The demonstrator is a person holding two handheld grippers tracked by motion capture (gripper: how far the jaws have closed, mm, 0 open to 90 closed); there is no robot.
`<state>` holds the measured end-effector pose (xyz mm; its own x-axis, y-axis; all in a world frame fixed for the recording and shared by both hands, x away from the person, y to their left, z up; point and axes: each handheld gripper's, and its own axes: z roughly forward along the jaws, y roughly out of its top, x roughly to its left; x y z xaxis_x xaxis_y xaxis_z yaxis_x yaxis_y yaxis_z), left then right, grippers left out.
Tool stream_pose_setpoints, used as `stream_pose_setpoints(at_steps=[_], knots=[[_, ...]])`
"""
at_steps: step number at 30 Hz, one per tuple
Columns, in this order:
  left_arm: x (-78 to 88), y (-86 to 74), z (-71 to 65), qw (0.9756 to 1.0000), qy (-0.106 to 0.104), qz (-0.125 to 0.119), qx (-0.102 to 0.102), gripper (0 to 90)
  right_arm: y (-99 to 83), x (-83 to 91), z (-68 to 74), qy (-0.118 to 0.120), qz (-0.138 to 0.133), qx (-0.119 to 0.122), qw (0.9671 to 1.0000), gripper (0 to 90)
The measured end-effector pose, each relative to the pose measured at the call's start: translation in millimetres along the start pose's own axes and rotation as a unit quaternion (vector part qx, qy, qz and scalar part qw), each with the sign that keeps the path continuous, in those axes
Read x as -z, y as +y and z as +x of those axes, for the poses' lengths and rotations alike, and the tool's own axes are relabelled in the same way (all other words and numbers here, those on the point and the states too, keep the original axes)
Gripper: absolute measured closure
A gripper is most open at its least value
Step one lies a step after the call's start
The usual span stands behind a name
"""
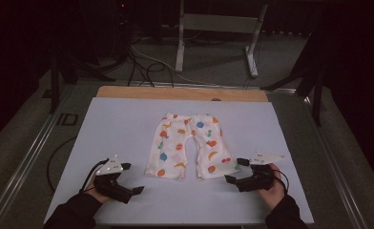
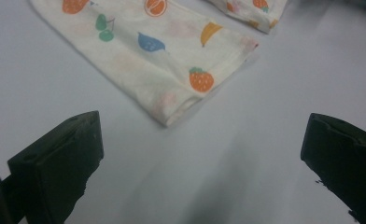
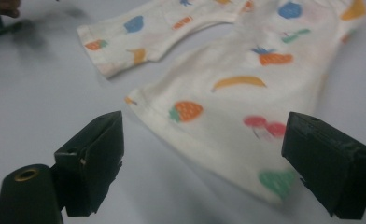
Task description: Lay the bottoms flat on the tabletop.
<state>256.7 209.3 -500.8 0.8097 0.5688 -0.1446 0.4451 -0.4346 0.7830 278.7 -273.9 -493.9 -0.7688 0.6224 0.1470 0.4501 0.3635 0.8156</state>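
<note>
shorts (image 1: 189, 146): laid flat mid-sheet, legs toward near edge | right gripper (image 1: 236, 170): spread, nearer its hem | left gripper (image 1: 131, 178): spread, farther off

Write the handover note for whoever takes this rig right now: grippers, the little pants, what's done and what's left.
Left gripper: open, holding nothing, near the table's front left, short of the hem of the nearer leg.
Right gripper: open, holding nothing, at the front right, just beside the other leg's hem.
Fruit-print pants: lying flat and spread on the white sheet, waistband at the far side, leg hems toward the person.
Done: pants look laid out smooth; no fold made yet.
Left: probably grip each hem and start the fold; nothing is gripped so far.
</note>
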Motion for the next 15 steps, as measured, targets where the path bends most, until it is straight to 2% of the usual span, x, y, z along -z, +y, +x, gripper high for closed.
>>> stream_pose_setpoints(at_steps=[5, 8, 11, 15], knots=[[11.4, -9.5, -1.6, 0.9999, 0.007, -0.003, 0.007, 0.0, -17.7, 13.9, -0.9, -0.012, 0.002, -0.01, 0.9999, 11.2], [14.0, -15.5, -0.6, 0.9998, 0.005, 0.0, 0.018, 0.0, -27.2, 19.7, 0.6, -0.015, 0.01, -0.012, 0.9998, 11.2], [16.0, -19.3, -0.1, 0.9996, 0.01, -0.004, 0.024, 0.0, -32.7, 24.6, 3.1, -0.022, 0.004, -0.014, 0.9996, 11.2], [18.7, -19.2, -1.8, 0.9995, 0.025, -0.008, 0.017, 0.0, -35.9, 21.2, 2.6, -0.024, 0.009, -0.008, 0.9996, 11.2]])
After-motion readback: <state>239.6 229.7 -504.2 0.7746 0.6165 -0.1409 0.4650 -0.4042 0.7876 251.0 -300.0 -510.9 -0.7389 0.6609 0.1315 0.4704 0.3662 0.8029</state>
